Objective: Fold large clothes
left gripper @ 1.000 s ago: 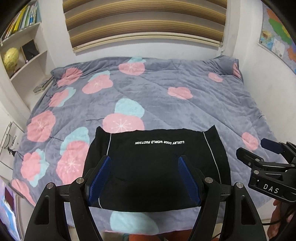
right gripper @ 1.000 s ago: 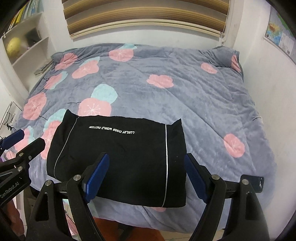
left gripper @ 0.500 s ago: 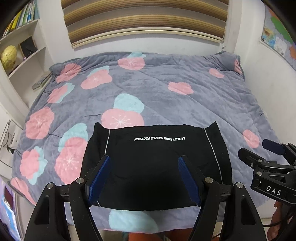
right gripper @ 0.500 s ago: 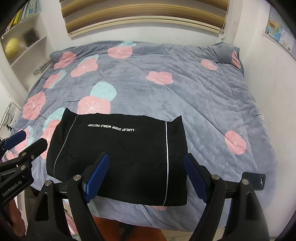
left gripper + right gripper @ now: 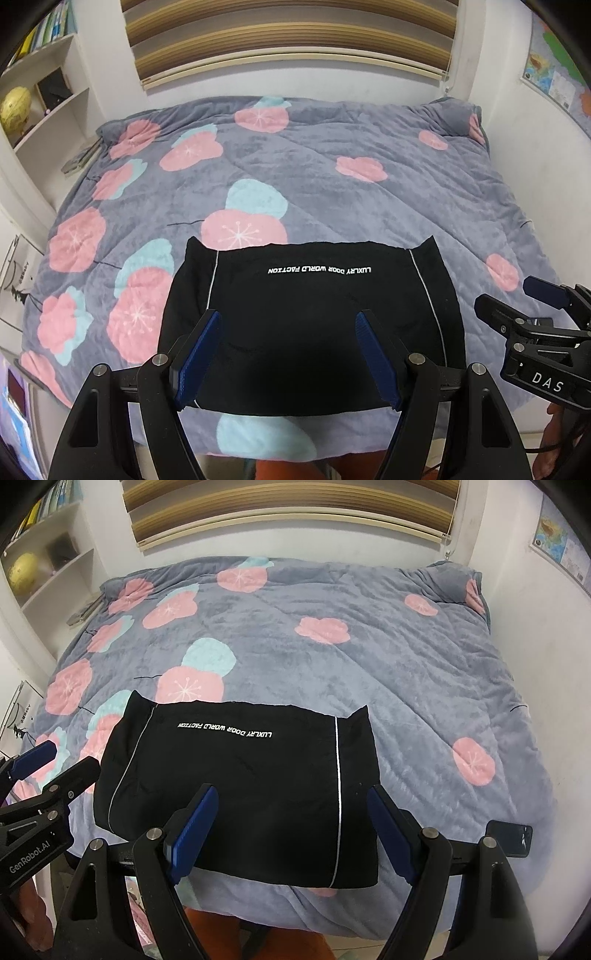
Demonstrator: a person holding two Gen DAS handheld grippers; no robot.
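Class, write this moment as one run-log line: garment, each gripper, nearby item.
black garment: folded flat on bedspread | left gripper: open, empty | right gripper: open, empty | phone: near bed corner

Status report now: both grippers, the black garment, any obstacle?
Left gripper open, empty; right gripper open, empty. Black garment folded flat on quilt. Phone on quilt beside garment, apart.

Black garment [image 5: 314, 317] white piping, grey quilt [image 5: 369, 206] pink-teal flowers
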